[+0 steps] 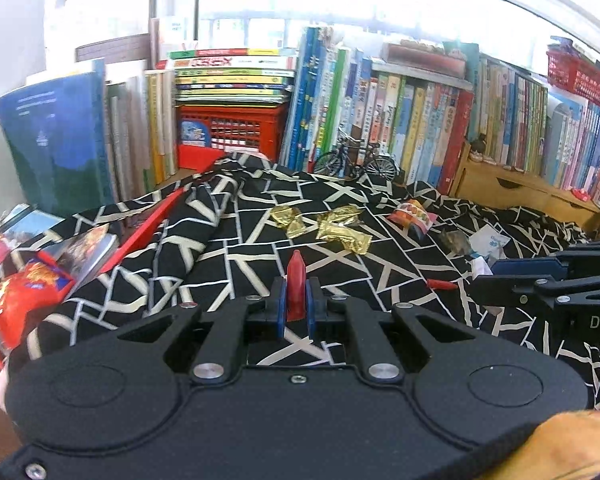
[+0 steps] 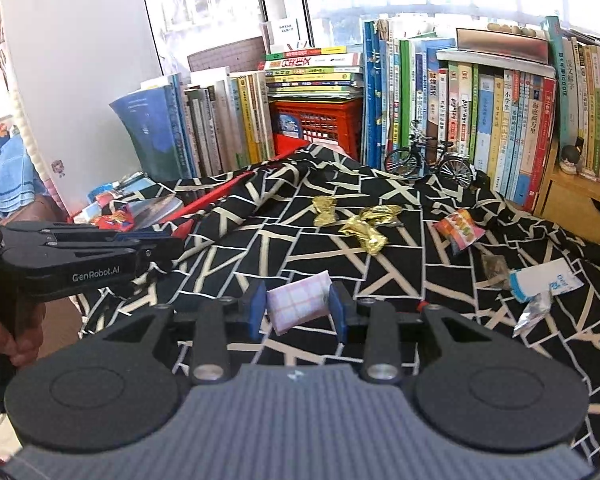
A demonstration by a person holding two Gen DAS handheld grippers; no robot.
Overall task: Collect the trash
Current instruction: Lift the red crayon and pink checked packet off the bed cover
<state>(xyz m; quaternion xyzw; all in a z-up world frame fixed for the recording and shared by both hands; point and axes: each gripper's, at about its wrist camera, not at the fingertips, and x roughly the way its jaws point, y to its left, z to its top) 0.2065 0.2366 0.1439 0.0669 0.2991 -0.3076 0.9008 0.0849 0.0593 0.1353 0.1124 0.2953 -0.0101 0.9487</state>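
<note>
Left gripper (image 1: 296, 307) is clamped on a red wrapper (image 1: 296, 290); right gripper (image 2: 299, 307) pinches a pink checked packet (image 2: 298, 303), both lifted above the patterned cloth (image 2: 260, 240). Carrying seems underway; gold wrappers (image 2: 364, 226) near the cloth's far edge remain, and a bin, unseen, is needed next.

2 gold wrappers (image 2: 364, 222), 1 toy bicycle (image 2: 430, 160), 1 red crate (image 2: 320, 124).

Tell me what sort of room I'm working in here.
Likely a home study or child's bedroom: upright rows of colourful books under windows, a black geometric-patterned cloth strewn with crumpled gold foil wrappers, and a miniature black bicycle model.
</note>
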